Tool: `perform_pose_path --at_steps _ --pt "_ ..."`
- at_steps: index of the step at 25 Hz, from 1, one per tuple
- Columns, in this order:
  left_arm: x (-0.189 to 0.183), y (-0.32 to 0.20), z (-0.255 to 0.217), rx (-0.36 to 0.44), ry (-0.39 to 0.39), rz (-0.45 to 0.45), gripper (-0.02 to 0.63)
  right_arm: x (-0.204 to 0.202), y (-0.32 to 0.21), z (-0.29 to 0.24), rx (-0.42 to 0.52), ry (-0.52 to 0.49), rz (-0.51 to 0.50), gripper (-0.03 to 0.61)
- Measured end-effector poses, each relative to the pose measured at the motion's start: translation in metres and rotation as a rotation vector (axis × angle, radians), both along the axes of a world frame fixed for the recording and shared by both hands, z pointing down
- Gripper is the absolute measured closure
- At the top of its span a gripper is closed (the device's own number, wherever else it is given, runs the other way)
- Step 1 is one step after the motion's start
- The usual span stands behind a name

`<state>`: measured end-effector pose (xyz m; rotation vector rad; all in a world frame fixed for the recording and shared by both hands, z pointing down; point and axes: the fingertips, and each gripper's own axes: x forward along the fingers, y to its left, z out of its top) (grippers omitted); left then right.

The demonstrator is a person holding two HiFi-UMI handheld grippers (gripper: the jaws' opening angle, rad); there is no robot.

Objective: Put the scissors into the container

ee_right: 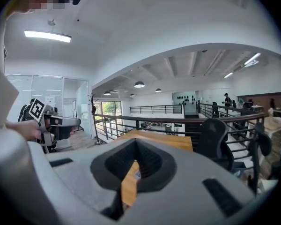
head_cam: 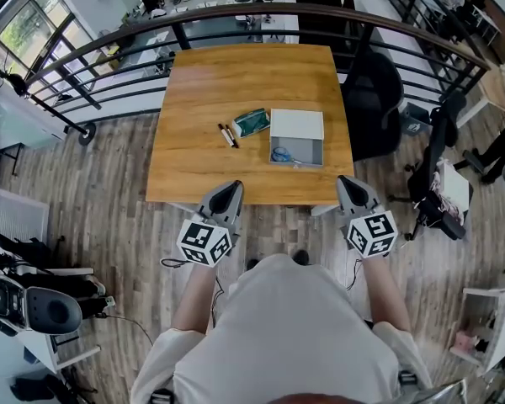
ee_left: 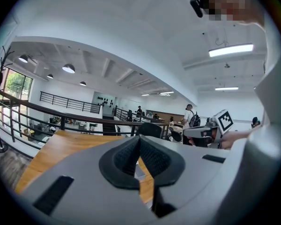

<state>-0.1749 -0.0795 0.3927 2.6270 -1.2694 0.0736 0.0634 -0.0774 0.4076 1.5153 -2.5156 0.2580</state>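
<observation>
A wooden table [head_cam: 202,91] carries a white container [head_cam: 307,151] with its lid open, and the blue-handled scissors [head_cam: 281,154] lie inside it. Just left of it are a green pouch [head_cam: 252,121] and two pens [head_cam: 228,135]. The left gripper [head_cam: 233,185] and right gripper [head_cam: 343,180] are at the table's near edge, well apart.

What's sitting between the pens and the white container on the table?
A green pouch, seen in the head view, between the pens and the container.
</observation>
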Motion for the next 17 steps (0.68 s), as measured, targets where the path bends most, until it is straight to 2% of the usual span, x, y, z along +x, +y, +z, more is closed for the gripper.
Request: perform_pose_path --at_steps 17 --pt "0.018 -0.002 0.002 0.001 -0.009 -0.002 0.620 0.008 -0.006 0.000 0.004 0.001 -0.020 0.577"
